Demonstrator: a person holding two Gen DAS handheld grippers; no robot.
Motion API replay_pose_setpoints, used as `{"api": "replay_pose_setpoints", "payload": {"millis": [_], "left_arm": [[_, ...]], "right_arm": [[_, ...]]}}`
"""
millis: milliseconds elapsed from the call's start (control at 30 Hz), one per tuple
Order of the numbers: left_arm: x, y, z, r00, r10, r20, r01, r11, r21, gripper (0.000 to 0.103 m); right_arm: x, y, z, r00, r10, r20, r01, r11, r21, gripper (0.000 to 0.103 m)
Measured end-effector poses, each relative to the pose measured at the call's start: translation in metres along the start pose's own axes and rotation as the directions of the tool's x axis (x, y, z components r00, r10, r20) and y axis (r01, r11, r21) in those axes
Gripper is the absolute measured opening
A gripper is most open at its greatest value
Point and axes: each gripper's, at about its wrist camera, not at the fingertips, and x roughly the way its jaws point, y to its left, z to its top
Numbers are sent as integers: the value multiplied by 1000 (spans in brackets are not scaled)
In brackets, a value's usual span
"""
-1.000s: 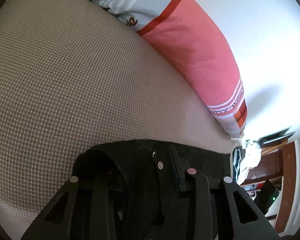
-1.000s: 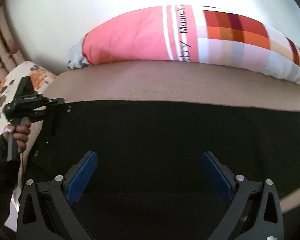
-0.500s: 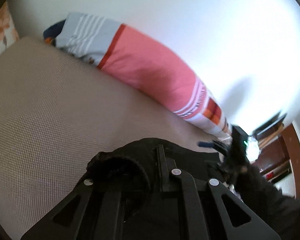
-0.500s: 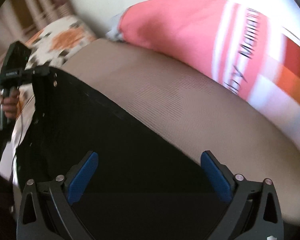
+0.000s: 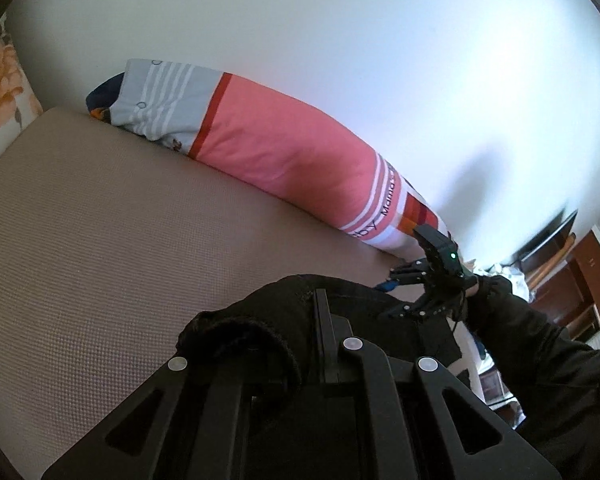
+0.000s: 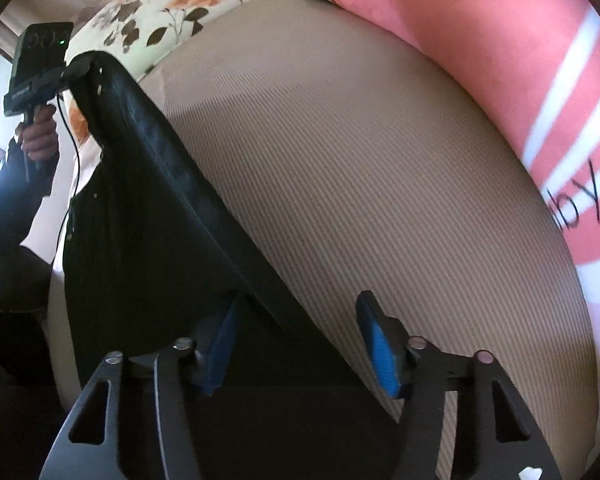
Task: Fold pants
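Note:
Black pants (image 6: 140, 200) lie along the near side of a beige mattress (image 6: 340, 160). My left gripper (image 5: 296, 332) is shut on a bunched corner of the pants (image 5: 252, 332), which hides its fingertips. In the right wrist view the left gripper (image 6: 78, 68) holds that corner lifted off the mattress at top left, so the cloth hangs taut. My right gripper (image 6: 300, 340) points down at the pants' far edge. Its blue pads (image 6: 380, 348) are closing with that edge between them, not pressing on it. The right gripper (image 5: 400, 292) also shows in the left wrist view.
A long pink striped pillow (image 5: 292, 152) lies against the white wall behind the mattress. A floral cushion (image 6: 180, 0) sits at one end. A person's hand (image 6: 40, 136) and black sleeve (image 5: 540, 344) hold the grippers. Wooden furniture (image 5: 572, 280) stands beyond the far end.
The left gripper shut on the pants' corner and rose with it. The right gripper rolled, tipped down and moved to the pants' far edge, its jaws narrowing from wide open.

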Motion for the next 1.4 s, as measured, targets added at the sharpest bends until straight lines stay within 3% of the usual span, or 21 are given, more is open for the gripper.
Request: {"api": "replay_pose_setpoints", "payload": {"millis": [267, 300, 400, 567, 733, 867, 1033, 1267, 1400], "left_arm": [[3, -2, 0, 1000, 19, -7, -19, 1000, 11, 9], [4, -2, 0, 1000, 21, -7, -21, 1000, 10, 9], [6, -2, 0, 1000, 29, -9, -29, 1000, 10, 9], [3, -2, -2, 999, 44, -9, -44, 999, 12, 9], [-21, -6, -13, 999, 31, -18, -30, 999, 34, 9], [-53, -20, -34, 1000, 6, -29, -4, 997, 77, 10], [-89, -31, -76, 997, 6, -77, 4, 992, 128, 11], [-109, -20, -149, 977, 47, -210, -18, 990, 138, 14], [-103, -3, -187, 944, 115, -308, -78, 988, 132, 18]], "right_arm": [[2, -7, -22, 997, -62, -42, 63, 997, 36, 22], [2, -3, -24, 996, -79, -35, 81, 996, 32, 15], [1, 12, -26, 987, -160, -16, 160, 987, 23, 10], [-17, 62, -34, 916, -391, 93, 387, 920, 62, 8], [-50, 138, -55, 811, -547, 207, 525, 837, 157, 8], [-74, 188, -84, 786, -561, 260, 515, 827, 227, 7], [-92, 220, -135, 802, -527, 282, 459, 845, 273, 7], [-58, 259, -191, 884, -395, 251, 310, 896, 318, 7], [-14, 265, -207, 925, -334, 182, 270, 913, 304, 7]]}}
